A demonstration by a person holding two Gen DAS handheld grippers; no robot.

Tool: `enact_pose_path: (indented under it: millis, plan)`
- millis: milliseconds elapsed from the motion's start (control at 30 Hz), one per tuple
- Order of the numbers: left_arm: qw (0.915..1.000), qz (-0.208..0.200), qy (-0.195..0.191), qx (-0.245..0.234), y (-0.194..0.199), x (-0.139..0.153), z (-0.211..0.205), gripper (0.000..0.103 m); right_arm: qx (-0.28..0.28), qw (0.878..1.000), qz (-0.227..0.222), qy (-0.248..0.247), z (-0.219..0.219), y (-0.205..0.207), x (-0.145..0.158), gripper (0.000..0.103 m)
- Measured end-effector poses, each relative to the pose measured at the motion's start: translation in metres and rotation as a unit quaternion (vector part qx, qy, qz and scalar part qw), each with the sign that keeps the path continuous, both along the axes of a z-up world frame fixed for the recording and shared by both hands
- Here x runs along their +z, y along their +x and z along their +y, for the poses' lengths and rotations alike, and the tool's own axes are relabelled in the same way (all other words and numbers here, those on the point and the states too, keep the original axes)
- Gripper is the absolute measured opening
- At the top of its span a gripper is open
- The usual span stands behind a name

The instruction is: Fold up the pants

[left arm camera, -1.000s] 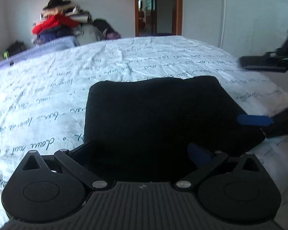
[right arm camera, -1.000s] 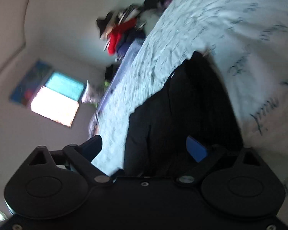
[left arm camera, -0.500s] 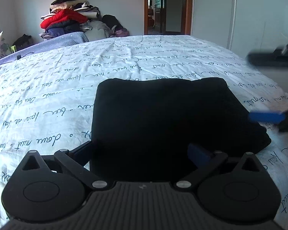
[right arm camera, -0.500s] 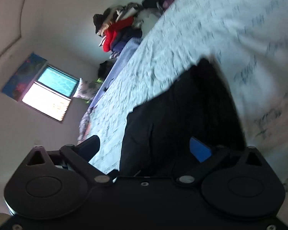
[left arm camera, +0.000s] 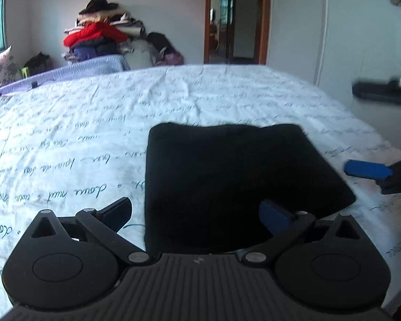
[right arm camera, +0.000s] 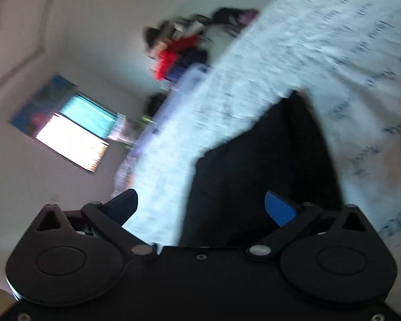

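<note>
The folded black pants (left arm camera: 235, 176) are laid flat at lower centre on the bed (left arm camera: 93, 123), their long axis not discernible. The left gripper (left arm camera: 195, 214) and right gripper (right arm camera: 200, 208) are seen with jaws spread, nothing grasped.

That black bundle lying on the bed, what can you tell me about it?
It is the black pants, folded into a compact, roughly rectangular stack with neat edges. The fabric looks soft, matte and plain; no seams or pockets can be made out. They lie flat on the white sheet printed with cursive writing, near the bed's right edge. The left gripper stands open just before the near edge; the right gripper, also open, is beside them. Neither grips the cloth.
</note>
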State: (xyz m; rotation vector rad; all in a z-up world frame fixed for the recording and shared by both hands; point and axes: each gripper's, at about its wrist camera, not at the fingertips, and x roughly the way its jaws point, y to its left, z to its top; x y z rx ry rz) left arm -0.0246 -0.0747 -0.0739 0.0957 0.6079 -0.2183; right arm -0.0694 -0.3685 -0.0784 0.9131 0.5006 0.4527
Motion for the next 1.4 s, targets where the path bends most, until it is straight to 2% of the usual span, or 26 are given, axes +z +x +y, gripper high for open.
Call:
enact_pose_path:
  millis: [67,133,200,233,267,367,467,533,567,633,667,700,733,767,800,867,933,1133,1233,1400]
  plan:
    - [0.9998,0.01,-0.005,-0.018,-0.001,-0.004,-0.008,0.103,0.022,0.999,-0.009,0.03,0.005,0.002,-0.002,0.103]
    - [0.9987,0.042,0.0,-0.027,-0.001,-0.017,-0.015,0.102,0.034,0.999,0.022,0.031,0.011,0.011,-0.016,0.103]
    - [0.9983,0.032,0.033,-0.036,-0.008,-0.028,-0.02,0.102,0.033,0.997,0.066,-0.005,0.014,0.02,-0.039,0.101]
    - [0.9974,0.022,0.06,-0.034,-0.013,-0.03,-0.022,0.102,0.038,0.997,0.062,-0.01,0.013,0.016,-0.045,0.1]
    - [0.9968,0.017,0.071,-0.032,-0.018,-0.029,-0.021,0.102,0.034,0.998,0.054,-0.012,0.013,0.009,-0.047,0.1]
    - [0.9991,0.013,0.036,-0.018,-0.03,-0.017,-0.005,0.102,0.013,0.998,0.043,-0.044,0.015,-0.013,-0.027,0.102]
    - [0.9999,-0.005,0.011,0.005,-0.04,-0.009,0.006,0.103,-0.004,0.992,-0.018,-0.128,0.027,-0.034,0.001,0.103]
    - [0.9999,0.006,0.011,0.006,-0.039,-0.013,0.006,0.103,-0.011,0.984,-0.038,-0.174,0.035,-0.034,0.003,0.103]
    - [0.9996,0.016,0.019,0.009,-0.037,-0.016,0.003,0.102,-0.008,0.982,-0.029,-0.186,0.038,-0.029,-0.002,0.103]
    - [0.9986,0.034,0.035,0.019,-0.04,-0.02,-0.001,0.098,-0.007,0.983,0.036,-0.181,0.034,-0.01,-0.017,0.103]
    - [0.9991,0.028,0.03,0.015,-0.045,-0.018,0.0,0.099,-0.013,0.984,0.049,-0.171,0.032,-0.011,-0.02,0.102]
    - [0.9995,0.015,0.024,0.013,-0.051,-0.014,0.002,0.1,-0.024,0.984,0.031,-0.172,0.032,-0.02,-0.017,0.102]
    - [0.9997,0.002,0.019,0.017,-0.058,-0.009,0.004,0.101,-0.038,0.981,0.002,-0.191,0.035,-0.032,-0.011,0.102]
    - [0.9996,-0.006,0.013,0.022,-0.061,-0.006,0.006,0.101,-0.056,0.972,-0.033,-0.226,0.04,-0.046,-0.003,0.103]
    - [0.9996,-0.011,0.006,0.027,-0.063,-0.002,0.008,0.102,-0.077,0.958,-0.068,-0.266,0.046,-0.059,0.005,0.103]
    - [0.9992,-0.019,-0.004,0.034,-0.068,0.002,0.01,0.102,-0.094,0.938,-0.103,-0.317,0.057,-0.079,0.013,0.103]
    - [0.9989,-0.02,0.004,0.042,-0.071,0.0,0.009,0.102,-0.078,0.932,-0.097,-0.341,0.063,-0.09,0.014,0.103]
    - [0.9975,0.0,0.002,0.07,-0.087,0.0,0.011,0.102,-0.059,0.913,-0.034,-0.403,0.078,-0.101,-0.003,0.103]
    - [0.997,-0.013,-0.002,0.077,-0.094,0.007,0.015,0.102,-0.061,0.913,-0.01,-0.403,0.084,-0.113,-0.003,0.103]
    - [0.9965,-0.011,-0.004,0.083,-0.095,0.012,0.017,0.102,-0.057,0.91,-0.015,-0.409,0.095,-0.112,0.005,0.103]
